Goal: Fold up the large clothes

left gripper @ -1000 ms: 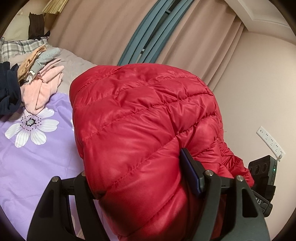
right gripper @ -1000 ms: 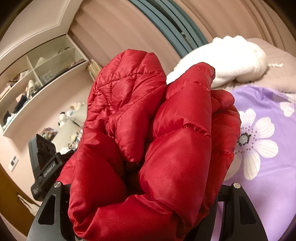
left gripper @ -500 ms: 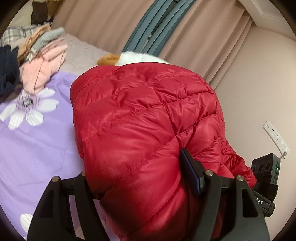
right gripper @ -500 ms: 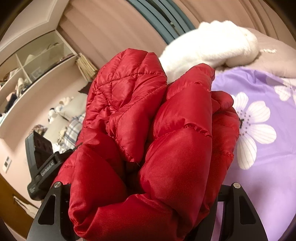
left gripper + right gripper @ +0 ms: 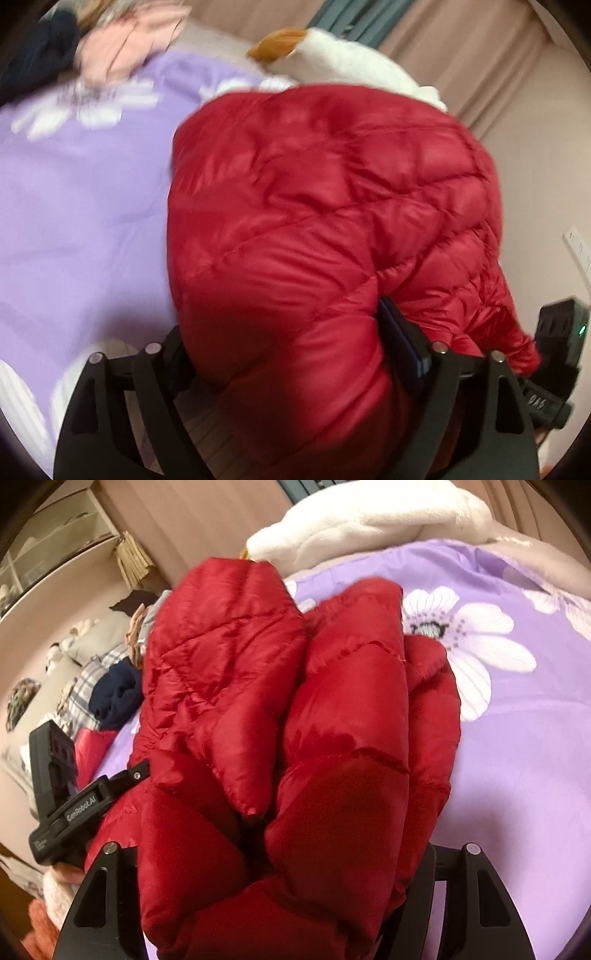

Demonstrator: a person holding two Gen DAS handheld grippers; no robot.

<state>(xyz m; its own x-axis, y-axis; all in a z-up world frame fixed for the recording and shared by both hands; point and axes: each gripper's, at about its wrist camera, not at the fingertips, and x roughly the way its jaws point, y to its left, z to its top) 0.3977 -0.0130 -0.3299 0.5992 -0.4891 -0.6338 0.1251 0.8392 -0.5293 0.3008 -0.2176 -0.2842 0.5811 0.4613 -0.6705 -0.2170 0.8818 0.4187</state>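
Observation:
A red quilted puffer jacket (image 5: 325, 229) fills the left wrist view, bunched up above the purple flowered bedsheet (image 5: 85, 206). My left gripper (image 5: 291, 354) is shut on a thick fold of it. In the right wrist view the same jacket (image 5: 295, 738) bulges in several folds, and my right gripper (image 5: 288, 878) is shut on it. The fingertips of both grippers are buried in the fabric. The left gripper's body (image 5: 62, 794) shows at the left of the right wrist view, and the right gripper's body (image 5: 557, 354) shows at the right of the left wrist view.
A white plush toy (image 5: 369, 520) lies at the far side of the bed. A pile of pink, navy and plaid clothes (image 5: 114, 686) sits at the left end. Beige curtains (image 5: 461, 44) and wall shelves (image 5: 48, 546) lie beyond. Wood floor (image 5: 214, 432) shows below.
Both grippers have tilted down toward the bed with the jacket held; the sheet now fills more of both views and the curtains have slid up. Both grips are unchanged.

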